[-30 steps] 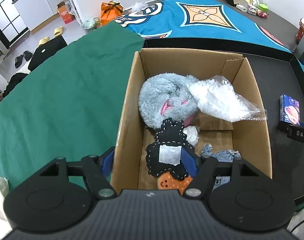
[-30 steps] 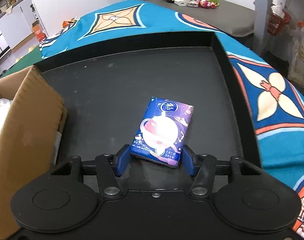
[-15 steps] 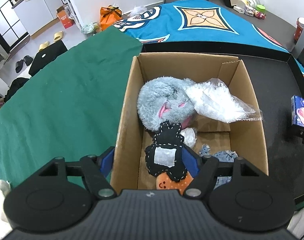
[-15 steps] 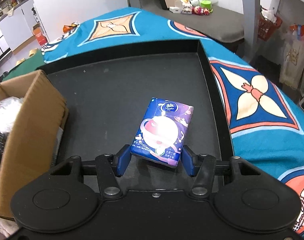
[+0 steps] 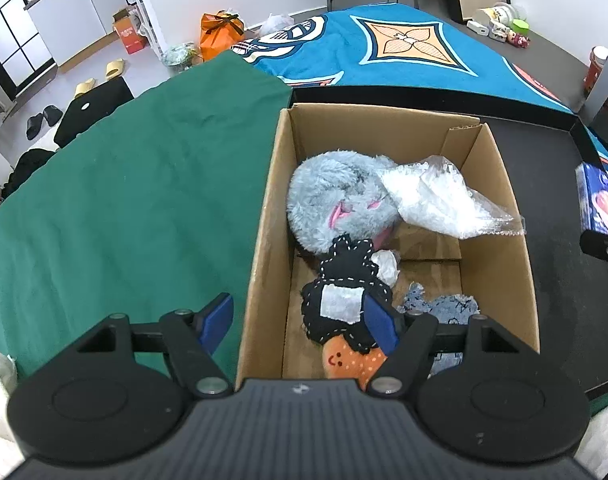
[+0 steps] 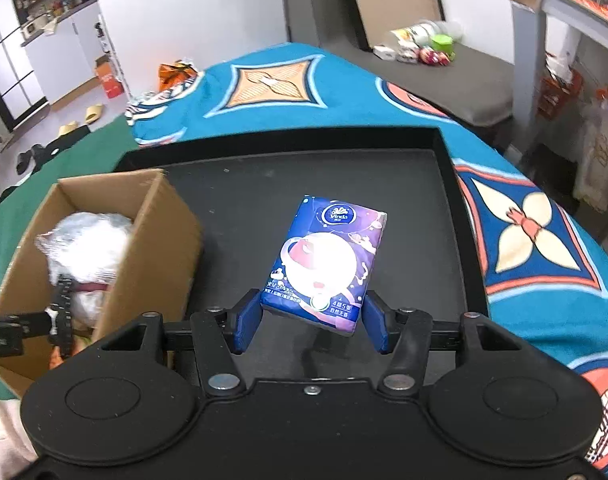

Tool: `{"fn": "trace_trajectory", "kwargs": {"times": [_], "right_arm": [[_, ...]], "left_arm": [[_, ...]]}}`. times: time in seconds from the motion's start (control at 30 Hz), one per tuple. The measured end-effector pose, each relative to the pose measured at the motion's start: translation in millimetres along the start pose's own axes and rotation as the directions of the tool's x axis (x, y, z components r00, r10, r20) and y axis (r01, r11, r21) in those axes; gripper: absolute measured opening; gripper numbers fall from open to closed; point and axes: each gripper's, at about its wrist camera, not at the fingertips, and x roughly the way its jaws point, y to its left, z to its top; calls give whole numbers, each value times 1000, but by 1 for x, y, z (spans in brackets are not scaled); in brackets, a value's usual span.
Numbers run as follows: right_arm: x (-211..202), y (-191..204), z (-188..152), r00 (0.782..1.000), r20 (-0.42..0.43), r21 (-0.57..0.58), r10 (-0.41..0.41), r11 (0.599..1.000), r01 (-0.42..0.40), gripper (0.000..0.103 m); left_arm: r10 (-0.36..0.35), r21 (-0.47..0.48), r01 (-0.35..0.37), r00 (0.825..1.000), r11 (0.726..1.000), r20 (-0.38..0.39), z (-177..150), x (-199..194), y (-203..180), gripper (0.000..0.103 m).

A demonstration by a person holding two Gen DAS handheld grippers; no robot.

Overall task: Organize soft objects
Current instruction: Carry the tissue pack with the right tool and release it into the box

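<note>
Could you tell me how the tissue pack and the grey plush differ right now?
The tissue pack is flat, glossy and blue; the grey plush is round and furry. The pack is held in the right gripper above the black tray; the plush lies inside the box. Both are soft.

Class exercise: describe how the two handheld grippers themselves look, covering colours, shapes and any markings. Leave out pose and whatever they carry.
Both match. The left gripper and right gripper each have a black body with two round discs, silver screws and black angular finger arms ending in blue pads. The left gripper's body is ribbed. No cables or sleeves are visible.
</note>
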Motion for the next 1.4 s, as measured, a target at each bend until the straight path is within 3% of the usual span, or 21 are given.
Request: {"fn": "trace_trajectory", "kwargs": {"times": [0.4, 0.73, 0.97, 1.4], "right_arm": [[-25, 35, 6, 989, 68, -97, 131, 988, -124, 53], [-40, 73, 12, 973, 36, -223, 226, 951, -213, 53], [-39, 95, 16, 970, 7, -258, 245, 937, -235, 53], [-31, 119, 16, 970, -13, -278, 242, 931, -236, 53]], "left_arm": [[-83, -12, 83, 997, 996, -4, -13, 3, 17, 67], [-137, -5, 137, 991, 991, -11, -25, 1, 26, 44], [-134, -32, 134, 991, 990, -2, -27, 3, 36, 27], [-163, -61, 163, 987, 985, -1, -31, 7, 47, 17]]}}
